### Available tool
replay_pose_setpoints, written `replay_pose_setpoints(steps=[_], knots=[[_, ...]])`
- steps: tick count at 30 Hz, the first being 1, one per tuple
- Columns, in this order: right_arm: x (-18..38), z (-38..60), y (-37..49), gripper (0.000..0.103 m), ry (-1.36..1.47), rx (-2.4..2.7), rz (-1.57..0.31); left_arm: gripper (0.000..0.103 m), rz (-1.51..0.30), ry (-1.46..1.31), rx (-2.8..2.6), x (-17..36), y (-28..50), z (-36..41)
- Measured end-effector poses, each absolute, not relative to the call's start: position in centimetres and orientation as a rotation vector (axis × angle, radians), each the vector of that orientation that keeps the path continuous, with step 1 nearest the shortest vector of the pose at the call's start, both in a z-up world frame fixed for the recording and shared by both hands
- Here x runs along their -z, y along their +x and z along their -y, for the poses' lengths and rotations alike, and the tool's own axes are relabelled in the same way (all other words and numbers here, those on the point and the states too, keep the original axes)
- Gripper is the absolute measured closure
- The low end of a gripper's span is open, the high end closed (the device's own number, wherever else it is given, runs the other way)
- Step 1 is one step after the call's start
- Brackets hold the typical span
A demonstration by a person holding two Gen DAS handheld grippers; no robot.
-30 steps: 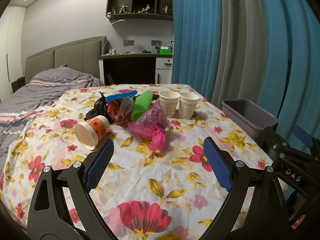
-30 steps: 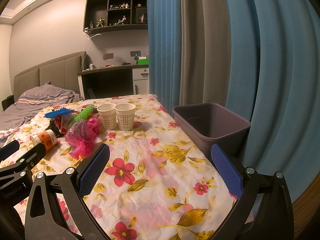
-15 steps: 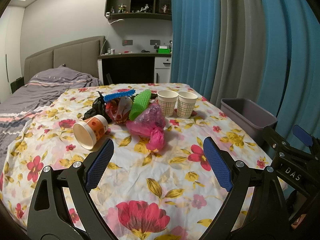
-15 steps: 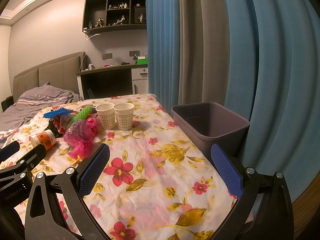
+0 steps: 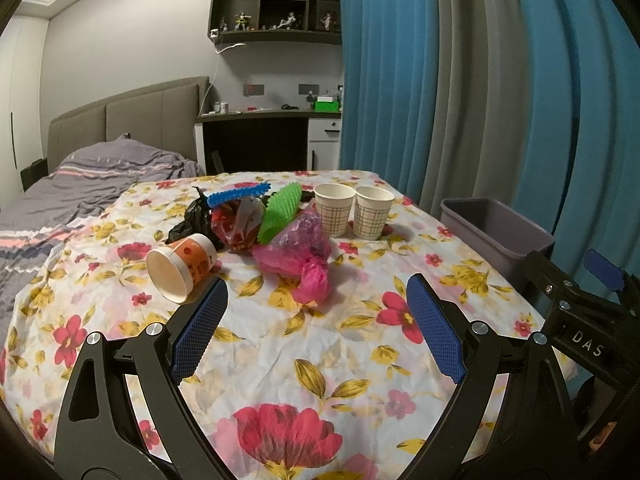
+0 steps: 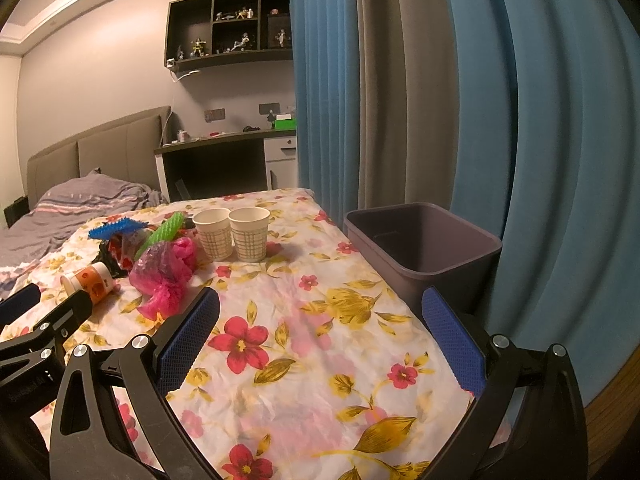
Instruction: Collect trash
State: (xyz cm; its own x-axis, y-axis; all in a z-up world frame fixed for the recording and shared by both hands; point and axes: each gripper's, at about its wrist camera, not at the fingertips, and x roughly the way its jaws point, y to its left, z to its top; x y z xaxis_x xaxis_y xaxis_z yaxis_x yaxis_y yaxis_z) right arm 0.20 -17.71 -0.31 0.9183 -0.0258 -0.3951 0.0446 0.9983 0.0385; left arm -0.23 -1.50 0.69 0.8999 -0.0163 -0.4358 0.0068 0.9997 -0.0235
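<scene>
A pile of trash lies on the floral tablecloth (image 5: 304,344): a tipped orange cup (image 5: 182,266), a pink plastic bag (image 5: 298,252), a green mesh piece (image 5: 280,212), a blue spiky strip (image 5: 238,196), a black bag (image 5: 190,222) and two upright paper cups (image 5: 352,210). A grey bin (image 5: 496,228) stands at the table's right edge; it also shows in the right wrist view (image 6: 424,248). My left gripper (image 5: 316,328) is open and empty, short of the pile. My right gripper (image 6: 320,340) is open and empty, left of the bin. The pink bag (image 6: 168,268) lies to its left.
Blue and grey curtains (image 5: 460,80) hang close behind the bin. A bed (image 5: 80,184) lies to the left, a desk (image 5: 264,136) stands at the back wall. The right gripper's body (image 5: 580,320) shows at the left wrist view's right edge.
Both views have shifted slightly, so the table items sit a little lower and nearer. Both grippers stay open and empty.
</scene>
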Motion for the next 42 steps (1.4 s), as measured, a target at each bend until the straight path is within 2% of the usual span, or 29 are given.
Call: replay_pose_setpoints(steps=[15, 38, 42], knots=[[1.4, 15.2, 1.1, 0.005, 0.037, -0.065, -0.38, 0.013, -0.439, -0.002, -0.149, 0.5, 0.9, -1.5], [2.6, 5.0, 10.9, 0.005, 0.023, -0.328, -0.51, 0.013, -0.413, -0.157, -0.311, 0.9, 3.0, -12.3], [2.8, 3.5, 12.4, 0.01, -0.017, -0.336, -0.515, 0.013, -0.414, -0.155, -0.335, 1.0, 3.9, -13.3]])
